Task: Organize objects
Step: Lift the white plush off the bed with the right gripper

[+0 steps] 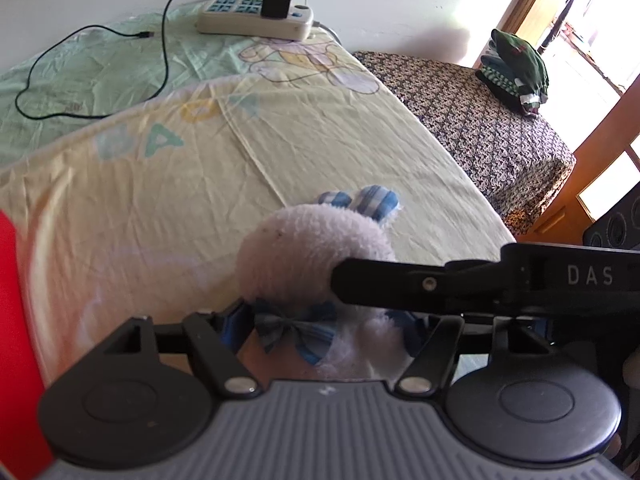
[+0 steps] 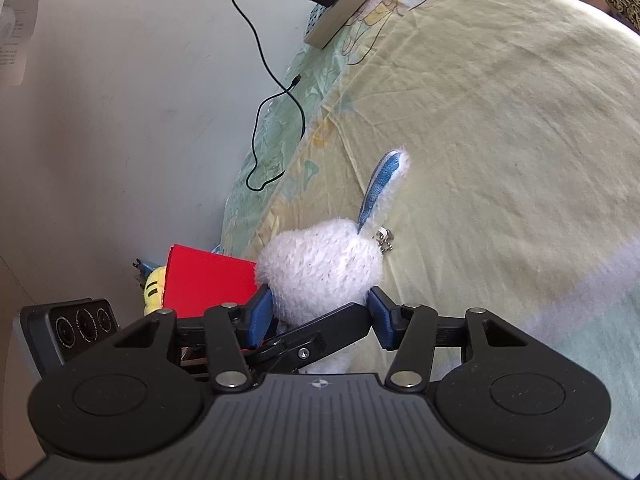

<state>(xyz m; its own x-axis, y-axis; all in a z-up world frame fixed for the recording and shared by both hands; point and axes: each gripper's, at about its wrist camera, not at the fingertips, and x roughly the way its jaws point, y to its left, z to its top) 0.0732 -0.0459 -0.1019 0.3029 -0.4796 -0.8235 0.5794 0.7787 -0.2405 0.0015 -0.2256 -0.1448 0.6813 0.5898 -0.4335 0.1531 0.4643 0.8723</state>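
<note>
Both grippers meet on one white plush rabbit [image 2: 320,276] above a pale yellow bedsheet [image 2: 500,140]. Our right gripper [image 2: 320,312] pinches the rabbit's fluffy body between its blue pads [image 2: 262,312]. Our left gripper [image 1: 320,332] sits around the toy near its striped bow [image 1: 296,328]; we cannot tell whether it is squeezing or only cradling. One black finger of the right tool crosses the left camera's view and presses into the fur. We judge the main risk to be the soft pile compressing and slipping out if either hand pulls away unevenly. A red box [image 2: 208,284] and a yellow toy [image 2: 154,288] sit close behind, easy to knock. The charger cable [image 2: 276,92] lies farther off.
</note>
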